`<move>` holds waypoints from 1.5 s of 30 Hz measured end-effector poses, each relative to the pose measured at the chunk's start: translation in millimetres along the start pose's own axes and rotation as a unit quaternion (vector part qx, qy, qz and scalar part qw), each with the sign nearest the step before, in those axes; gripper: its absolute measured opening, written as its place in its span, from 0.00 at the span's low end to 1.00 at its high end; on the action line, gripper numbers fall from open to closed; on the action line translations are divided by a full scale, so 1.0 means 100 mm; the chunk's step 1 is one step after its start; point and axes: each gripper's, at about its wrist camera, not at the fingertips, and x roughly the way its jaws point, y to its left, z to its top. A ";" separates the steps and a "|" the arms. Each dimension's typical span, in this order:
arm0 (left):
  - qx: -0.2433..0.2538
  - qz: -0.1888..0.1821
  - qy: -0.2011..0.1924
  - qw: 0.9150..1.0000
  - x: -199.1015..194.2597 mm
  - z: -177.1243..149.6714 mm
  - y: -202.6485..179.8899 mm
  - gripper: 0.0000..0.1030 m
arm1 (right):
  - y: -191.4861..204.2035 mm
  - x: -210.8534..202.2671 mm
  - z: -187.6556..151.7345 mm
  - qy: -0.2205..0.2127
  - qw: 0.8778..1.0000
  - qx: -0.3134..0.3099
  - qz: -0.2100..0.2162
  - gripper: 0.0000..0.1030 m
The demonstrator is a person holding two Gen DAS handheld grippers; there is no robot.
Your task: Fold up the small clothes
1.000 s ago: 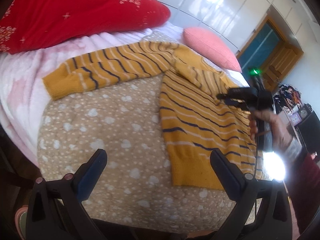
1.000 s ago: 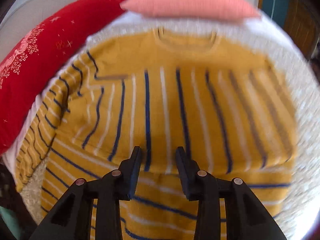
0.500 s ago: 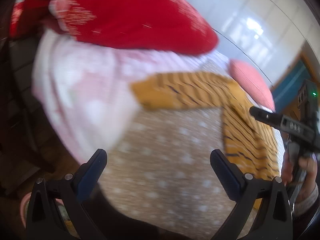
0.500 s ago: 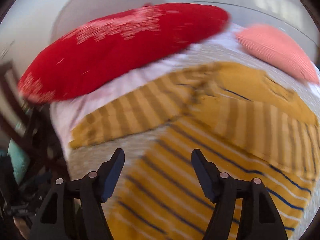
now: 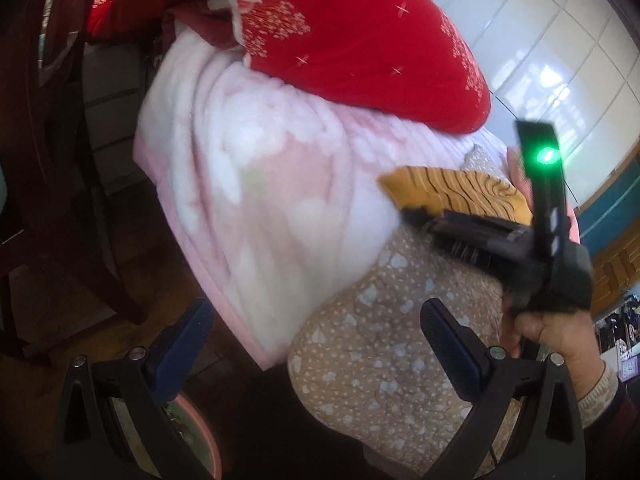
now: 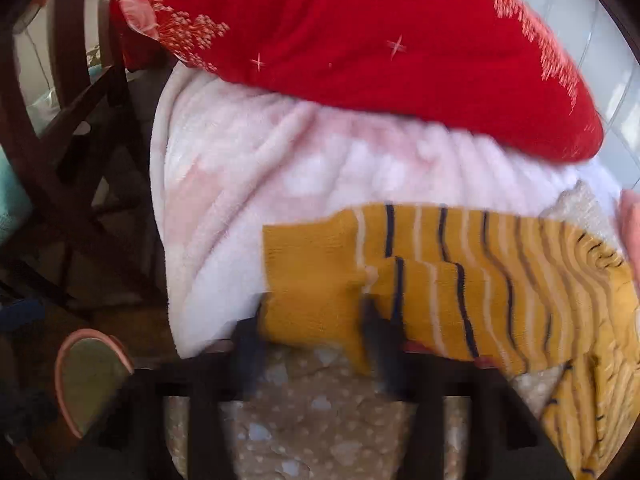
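A mustard-yellow sweater with navy and white stripes (image 6: 500, 280) lies on the bed; its left sleeve stretches out over the pink blanket. My right gripper (image 6: 316, 320) is open, blurred by motion, its fingers at the sleeve's cuff (image 6: 308, 276), one on each side of the cuff's lower edge. In the left wrist view the right gripper (image 5: 416, 216) reaches the sleeve's end (image 5: 448, 194). My left gripper (image 5: 316, 336) is open and empty, held off the bed's corner, away from the sweater.
A red pillow (image 6: 380, 40) lies behind the sleeve on a pink fleece blanket (image 6: 260, 168). A tan spotted cover (image 5: 400, 360) lies under the sweater. A dark wooden chair (image 5: 52, 160) and a pink-rimmed basin (image 6: 92, 380) stand left of the bed.
Both grippers swung left toward the sleeve. The right gripper, narrow over the sweater's body a second ago, opened wider and came down to the cuff. The left gripper stayed open.
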 end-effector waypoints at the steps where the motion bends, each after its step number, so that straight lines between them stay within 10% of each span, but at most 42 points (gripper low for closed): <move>1: 0.003 -0.001 0.002 1.000 0.01 0.00 -0.03 1.00 | -0.07 -0.04 0.01 -0.004 1.000 0.017 -0.004 0.12; 9: 0.051 -0.035 0.022 0.998 0.13 -0.06 -0.53 1.00 | -1.78 -1.22 -0.39 -0.130 0.957 0.258 -0.029 0.12; 13: 0.082 -0.052 0.035 0.995 0.18 -0.12 -0.82 1.00 | -2.88 -1.78 -1.23 -0.152 0.897 0.401 -0.106 0.12; 17: 0.123 -0.068 0.047 0.989 0.24 -0.19 -1.20 1.00 | -3.62 -2.08 -2.44 -0.133 0.812 0.551 -0.140 0.12; 20: 0.156 -0.089 0.053 0.982 0.31 -0.25 -1.51 1.00 | -3.74 -2.15 -3.00 -0.119 0.787 0.595 -0.116 0.24; 25: 0.210 -0.113 0.069 0.969 0.49 -0.37 -1.94 1.00 | -3.43 -2.52 -3.38 -0.154 0.804 0.564 -0.105 0.49; 39: 0.234 -0.182 0.154 0.943 1.06 -0.49 -2.41 1.00 | -2.65 -2.65 -4.26 -0.116 0.825 0.553 0.014 0.58; 45: 0.208 -0.226 0.188 0.933 1.04 -0.49 -2.39 0.80 | -2.30 -2.39 -4.21 -0.166 0.818 0.545 0.077 0.58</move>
